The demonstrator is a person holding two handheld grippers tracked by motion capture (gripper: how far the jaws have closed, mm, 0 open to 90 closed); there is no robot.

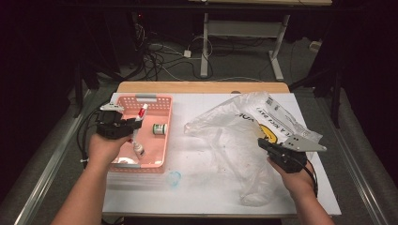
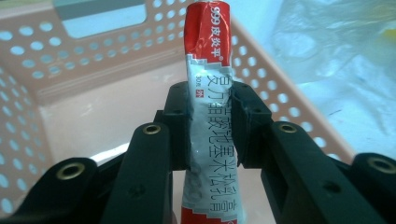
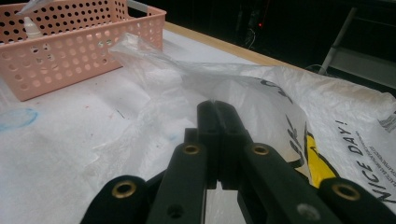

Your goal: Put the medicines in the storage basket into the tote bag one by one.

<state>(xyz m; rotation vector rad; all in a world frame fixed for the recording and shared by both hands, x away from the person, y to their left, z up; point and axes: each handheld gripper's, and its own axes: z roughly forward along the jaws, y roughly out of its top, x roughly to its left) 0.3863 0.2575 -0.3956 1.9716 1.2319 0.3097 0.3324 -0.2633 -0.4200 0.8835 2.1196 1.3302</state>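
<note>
On the white table (image 1: 197, 187) (dark room behind), pink basket (image 1: 162, 136), plastic bag (image 1: 234, 140).

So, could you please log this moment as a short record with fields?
left claw: shut on tube, above basket
right claw: shut on bag
basket contents: small bottle, green roll
bag: lying crumpled on table, right of basket
</note>
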